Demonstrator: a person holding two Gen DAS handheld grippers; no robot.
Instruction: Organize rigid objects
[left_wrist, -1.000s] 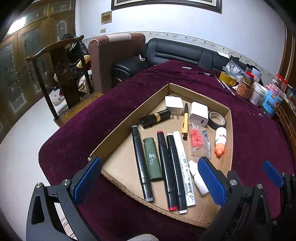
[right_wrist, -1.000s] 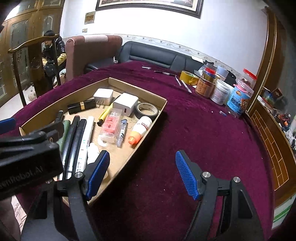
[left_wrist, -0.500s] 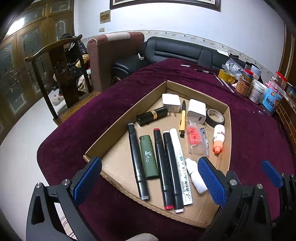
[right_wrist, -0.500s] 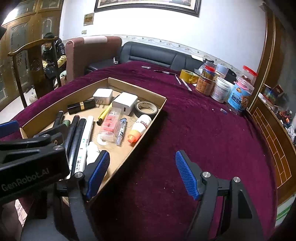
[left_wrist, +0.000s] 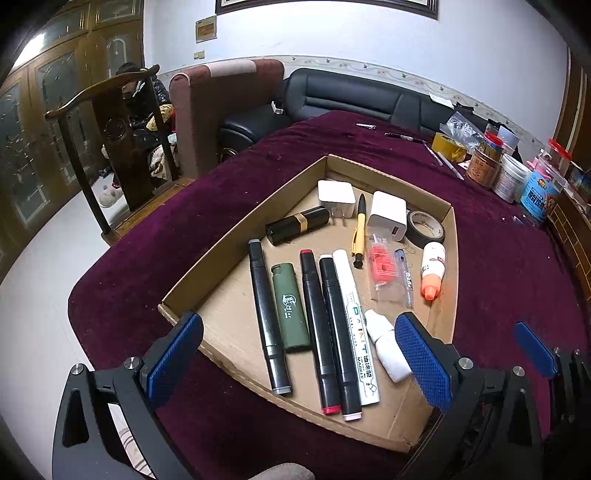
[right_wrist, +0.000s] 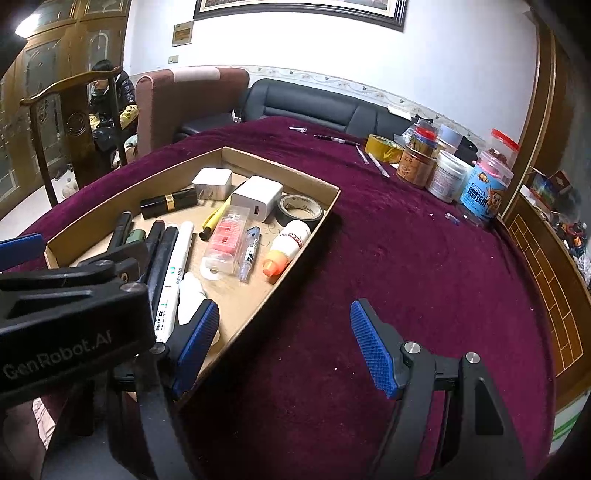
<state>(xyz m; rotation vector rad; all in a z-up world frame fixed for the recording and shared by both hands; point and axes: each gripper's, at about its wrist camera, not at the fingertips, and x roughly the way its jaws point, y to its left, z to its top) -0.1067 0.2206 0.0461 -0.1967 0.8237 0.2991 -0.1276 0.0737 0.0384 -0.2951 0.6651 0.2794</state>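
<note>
**Both claws empty over tray edge; items laid out in cardboard tray**

Nearest: L gripper (left_wrist: 299, 354) jaws spread wide, nothing between pads, hanging above near corner of the cardboard tray (left_wrist: 236, 236). R gripper (right_wrist: 284, 347) likewise wide apart and empty; its left pad sits over tray's right near edge, right pad over bare maroon tablecloth (right_wrist: 424, 266).

Tray, near row, roughly parallel, L to R: black marker w/ grey cap (left_wrist: 266, 317), green lighter (left_wrist: 290, 308), black marker w/ red end (left_wrist: 317, 325), black marker w/ white end (left_wrist: 338, 336), white paint marker (left_wrist: 355, 325), small white bottle (left_wrist: 388, 347) partly behind L gripper's right pad.

Mid tray: clear packet w/ red insert (left_wrist: 384, 269), slim clear pen (left_wrist: 404, 277) beside it, white glue bottle w/ orange tip (left_wrist: 431, 269), yellow-black pen (left_wrist: 359, 229).

Far tray: black-gold lipstick (left_wrist: 297, 224), white plug adapter (left_wrist: 335, 195), white USB charger (left_wrist: 388, 216), black tape roll (left_wrist: 426, 229) in far-right corner.

Beyond tray, on cloth: yellow tape roll (right_wrist: 384, 147), cluster of jars (right_wrist: 447, 173), loose pens (right_wrist: 336, 139). Behind the table: black sofa (left_wrist: 351, 99), wooden chair (left_wrist: 110, 147).
</note>
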